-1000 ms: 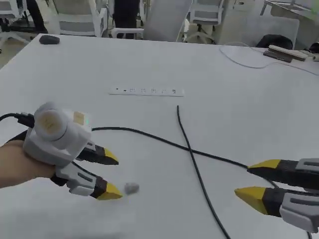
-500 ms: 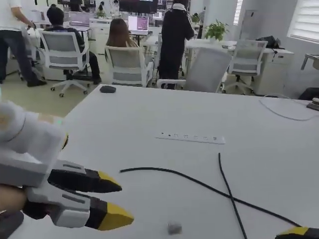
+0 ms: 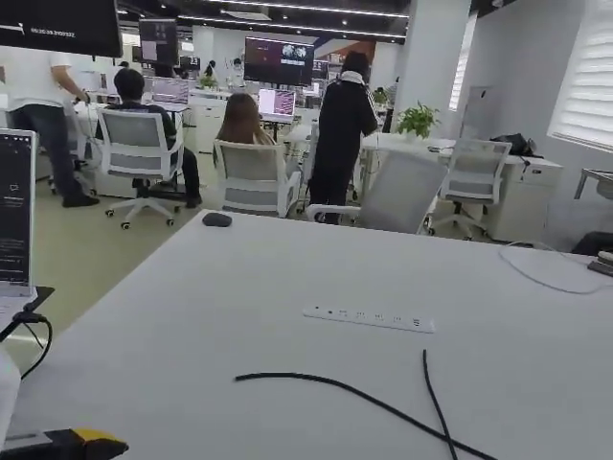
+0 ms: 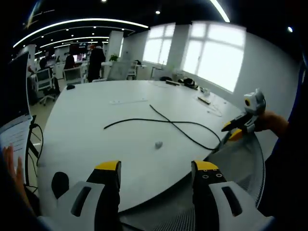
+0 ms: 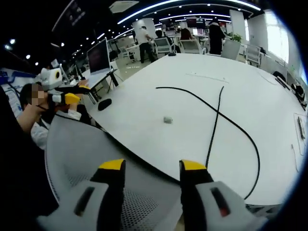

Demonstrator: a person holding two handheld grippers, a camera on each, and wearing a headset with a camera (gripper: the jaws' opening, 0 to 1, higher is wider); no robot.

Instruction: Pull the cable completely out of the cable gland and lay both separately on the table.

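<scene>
Black cable (image 3: pixel 316 380), self-crossed, sideways across table (image 3: pixel 239 287)

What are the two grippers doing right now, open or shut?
Left gripper: open, holding nothing.
Right gripper: open, holding nothing.

White surface (image 3: pixel 239 287): power strip (image 3: pixel 369 318) lying flat about midway across, dark mouse (image 3: pixel 217 219) near the far-left corner, well apart from it. Past the far edge: grey office chair (image 3: pixel 407 192), person in black (image 3: pixel 342 125) standing, another person (image 3: pixel 241 120) seated in a chair. Potted plant (image 3: pixel 418 120) further right. Wall screen (image 3: pixel 279 61) lit. Window blinds (image 3: pixel 584 77) on the right.
</scene>
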